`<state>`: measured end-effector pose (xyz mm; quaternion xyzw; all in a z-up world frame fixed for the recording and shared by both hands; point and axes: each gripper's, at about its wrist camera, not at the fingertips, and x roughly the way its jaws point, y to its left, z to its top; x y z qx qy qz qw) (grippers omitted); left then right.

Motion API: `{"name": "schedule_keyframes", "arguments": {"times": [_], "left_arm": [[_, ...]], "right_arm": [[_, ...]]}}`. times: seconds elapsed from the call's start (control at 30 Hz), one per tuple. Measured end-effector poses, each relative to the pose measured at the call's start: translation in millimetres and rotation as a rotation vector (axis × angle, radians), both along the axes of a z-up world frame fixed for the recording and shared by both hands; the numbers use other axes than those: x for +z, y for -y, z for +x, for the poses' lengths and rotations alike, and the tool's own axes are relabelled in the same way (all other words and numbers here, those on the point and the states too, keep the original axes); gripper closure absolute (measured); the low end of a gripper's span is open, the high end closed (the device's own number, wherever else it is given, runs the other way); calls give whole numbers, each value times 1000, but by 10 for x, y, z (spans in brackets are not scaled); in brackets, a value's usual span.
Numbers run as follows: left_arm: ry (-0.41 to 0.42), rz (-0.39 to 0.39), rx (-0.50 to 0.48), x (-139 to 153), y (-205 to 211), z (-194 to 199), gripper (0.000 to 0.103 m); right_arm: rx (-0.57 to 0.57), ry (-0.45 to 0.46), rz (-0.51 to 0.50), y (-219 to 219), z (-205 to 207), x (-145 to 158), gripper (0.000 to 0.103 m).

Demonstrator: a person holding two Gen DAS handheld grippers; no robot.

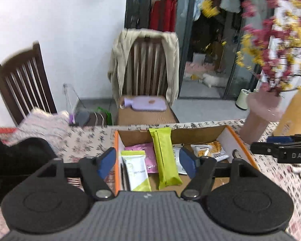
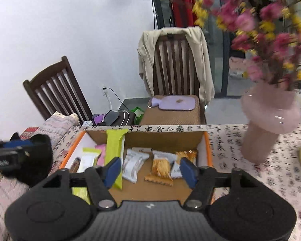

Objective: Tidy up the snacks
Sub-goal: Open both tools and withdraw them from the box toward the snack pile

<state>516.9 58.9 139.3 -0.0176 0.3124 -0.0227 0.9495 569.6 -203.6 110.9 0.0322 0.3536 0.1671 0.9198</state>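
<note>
A cardboard box [image 1: 194, 136] with an orange rim stands on the patterned tablecloth and holds the snacks. On its left side lie a long lime-green packet [image 1: 165, 158], a white-and-green packet [image 1: 137, 172] and a pink packet [image 1: 144, 154]. On its right side lie a white packet [image 2: 133, 164], an orange packet [image 2: 160, 167] and another orange one [image 2: 187, 154]. My left gripper [image 1: 147, 156] hovers open above the box's left half, holding nothing. My right gripper [image 2: 150, 164] hovers open above the right half, also holding nothing. No packet touches either gripper's blue pads.
A pink vase [image 2: 266, 128] of pink and yellow flowers stands on the table right of the box. A black object [image 1: 16, 160] lies at the table's left. A yellow-brown box [image 1: 295, 114] sits far right. Two wooden chairs [image 1: 148, 66] stand behind the table.
</note>
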Motion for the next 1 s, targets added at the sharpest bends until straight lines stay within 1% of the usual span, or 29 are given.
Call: {"name": "schedule_keyframes", "arguments": {"times": [0.03, 0.07, 0.17, 0.2, 0.27, 0.33, 0.4, 0.5, 0.57, 0.63, 0.7, 0.8, 0.83, 0.87, 0.93, 1.0], "left_arm": [[19, 11, 8, 51, 16, -171, 26], [41, 12, 16, 88, 21, -357, 21], [95, -1, 20, 132, 80, -982, 18], [104, 6, 16, 121, 115, -1184, 17], [134, 25, 3, 70, 204, -1623, 10], [160, 27, -20, -15, 269, -2034, 7], [200, 28, -44, -134, 318, -2450, 3], [264, 52, -75, -368, 377, -3058, 1], [278, 56, -75, -538, 414, -3369, 0], [263, 40, -38, -712, 412, -3618, 0], [250, 36, 42, -901, 408, -3845, 0], [200, 62, 85, -1177, 423, -4096, 0], [175, 67, 89, -1263, 435, -4158, 0], [153, 66, 86, -1322, 438, -4188, 0], [115, 58, 80, -1437, 438, -4249, 0], [85, 57, 83, -1539, 432, -4314, 0]], "right_arm": [[-2, 11, -3, 63, -173, 45, 19], [-5, 23, 3, 124, -320, 80, 18], [-8, 61, 37, 360, -842, 186, 15], [-9, 73, 50, 444, -1013, 205, 13], [-2, 106, 73, 624, -1434, 220, 12], [8, 139, 86, 782, -1830, 171, 7], [13, 172, 99, 926, -2263, 80, 5], [30, 209, 96, 1046, -2879, -100, 4], [50, 238, 87, 1111, -3293, -243, 0], [35, 240, 91, 1164, -3639, -433, 0], [5, 238, 99, 1215, -3958, -685, 0], [-74, 238, 113, 1270, -4355, -1051, 0], [-96, 217, 137, 1296, -4448, -1175, 0], [-112, 174, 172, 1320, -4519, -1283, 0], [-126, 115, 224, 1350, -4647, -1429, 0], [-126, 90, 207, 1324, -4725, -1520, 0]]}}
